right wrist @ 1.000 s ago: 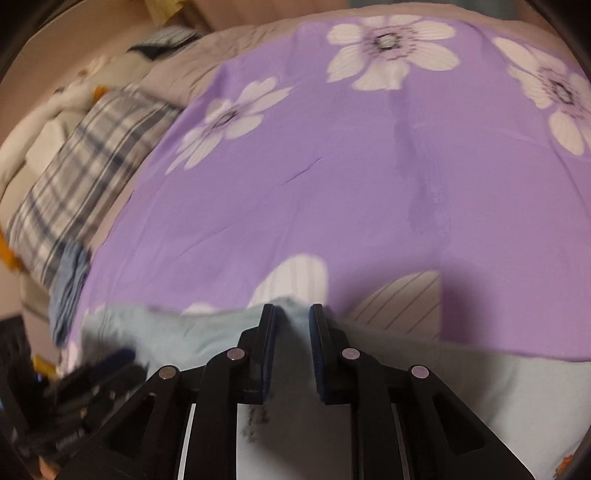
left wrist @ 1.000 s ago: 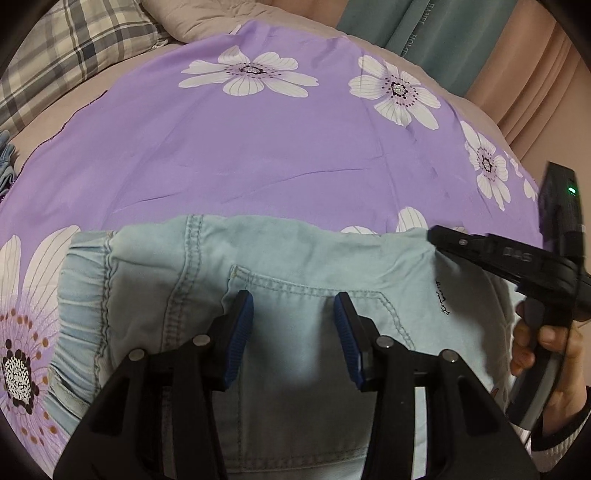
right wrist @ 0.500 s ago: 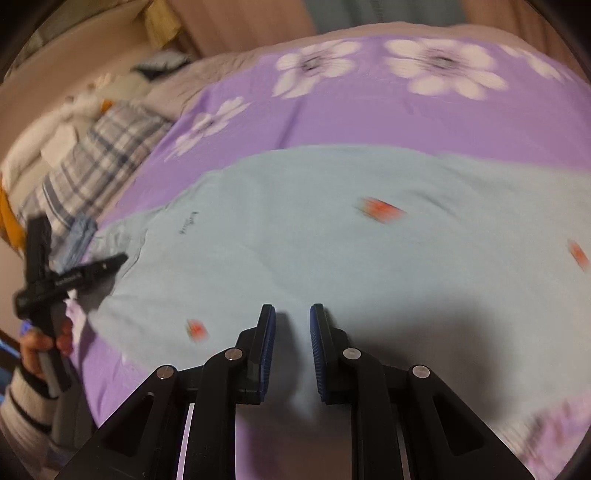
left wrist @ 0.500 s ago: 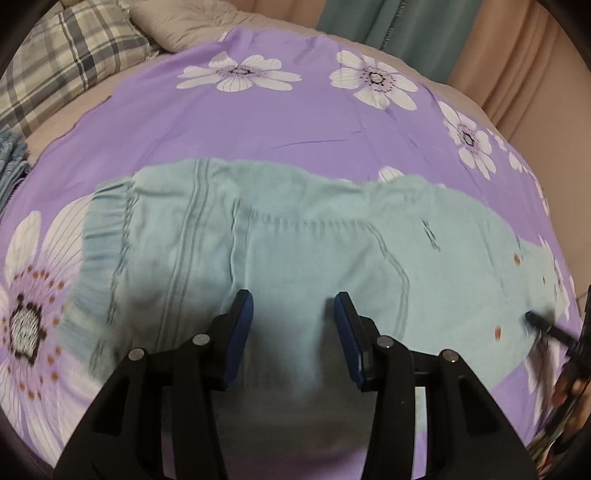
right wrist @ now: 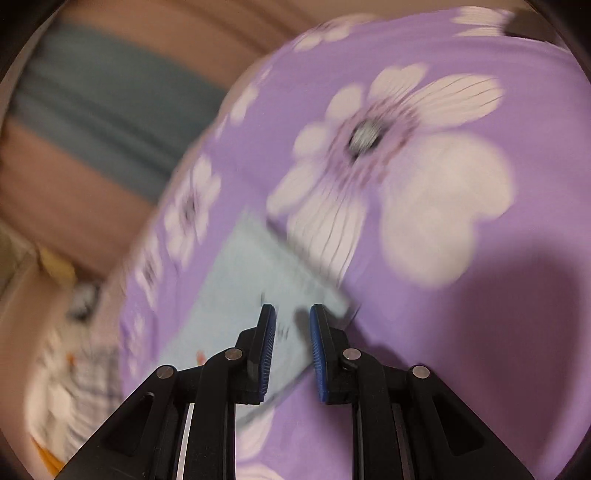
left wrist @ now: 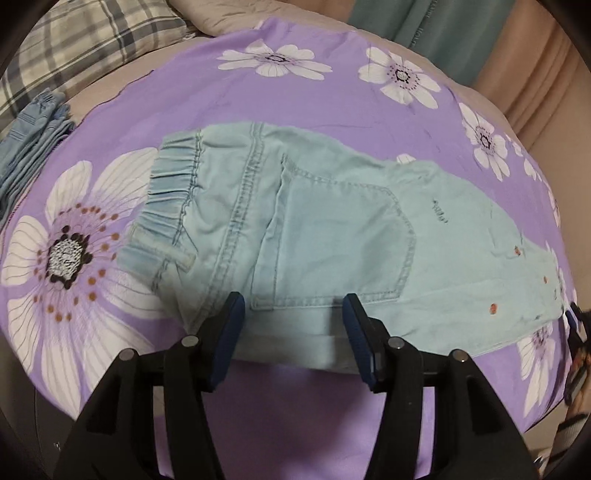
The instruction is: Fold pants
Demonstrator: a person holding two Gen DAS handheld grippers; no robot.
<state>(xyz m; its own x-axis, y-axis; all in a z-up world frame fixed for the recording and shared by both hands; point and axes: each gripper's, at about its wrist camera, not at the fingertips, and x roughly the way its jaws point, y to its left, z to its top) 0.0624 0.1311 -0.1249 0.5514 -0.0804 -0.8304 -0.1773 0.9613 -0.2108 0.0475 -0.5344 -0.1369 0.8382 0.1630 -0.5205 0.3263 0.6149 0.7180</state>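
Light blue denim pants [left wrist: 317,236] lie flat on the purple flowered bedsheet [left wrist: 258,103], elastic waistband at the left, legs running to the right, back pocket facing up. My left gripper [left wrist: 293,314] is open and empty, raised above the pants' near edge. In the blurred right wrist view, my right gripper [right wrist: 292,321] is open and empty above the leg end of the pants [right wrist: 236,288]. The right gripper's tip shows at the right edge of the left wrist view [left wrist: 574,317].
A plaid pillow [left wrist: 85,40] and a stack of folded blue jeans [left wrist: 33,136] sit at the far left. Teal and beige curtains [left wrist: 461,33] hang behind the bed. The bed's edge runs along the right.
Both grippers have pulled back and up from the pants. The right gripper let go of the fabric, opened slightly and swung right toward the leg end.
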